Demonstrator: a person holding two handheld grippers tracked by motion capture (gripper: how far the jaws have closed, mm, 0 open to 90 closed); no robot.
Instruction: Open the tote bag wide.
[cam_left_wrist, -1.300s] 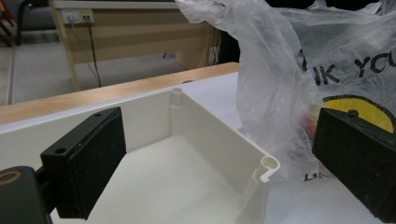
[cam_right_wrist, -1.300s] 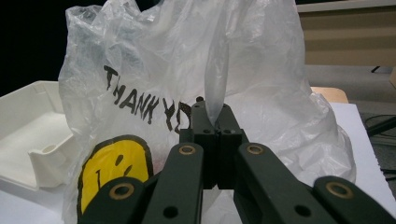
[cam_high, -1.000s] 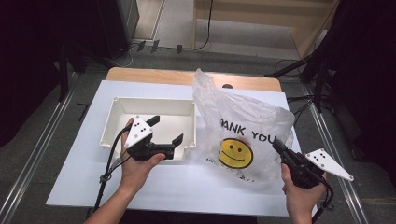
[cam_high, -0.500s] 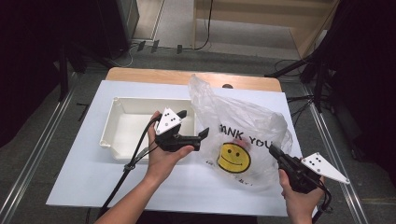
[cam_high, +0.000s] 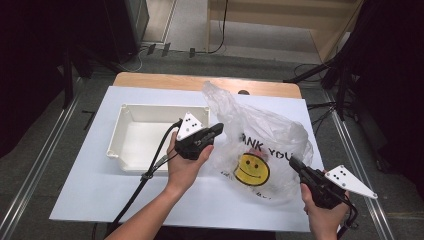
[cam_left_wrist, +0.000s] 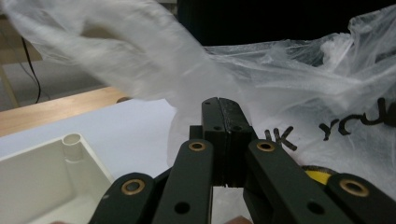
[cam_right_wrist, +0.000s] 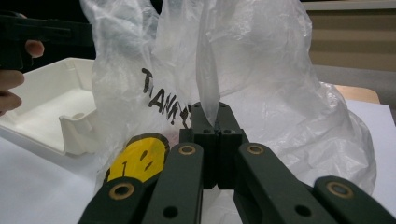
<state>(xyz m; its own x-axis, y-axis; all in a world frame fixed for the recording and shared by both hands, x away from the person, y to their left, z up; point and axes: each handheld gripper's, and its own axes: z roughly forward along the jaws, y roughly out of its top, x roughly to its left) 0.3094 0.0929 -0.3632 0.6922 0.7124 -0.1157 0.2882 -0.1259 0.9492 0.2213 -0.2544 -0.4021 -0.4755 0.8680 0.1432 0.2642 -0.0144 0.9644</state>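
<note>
A thin clear plastic bag with a yellow smiley face and black lettering stands puffed up on the white-covered table. My right gripper is at the bag's lower right, shut on a fold of its film. That fold rises from between the jaws in the right gripper view. My left gripper is at the bag's left edge, just past the white tray. In the left gripper view its jaws are pressed together in front of the bag, and I see no film between them.
The empty white tray lies left of the bag. A white sheet covers the table, with a strip of wood showing at the far edge. Metal rails run along both sides of the table. Cables lie on the floor beyond.
My left gripper has moved right from over the tray to the bag's left edge. The right gripper has stayed on the bag's lower right, and the bag's top has shifted slightly.
</note>
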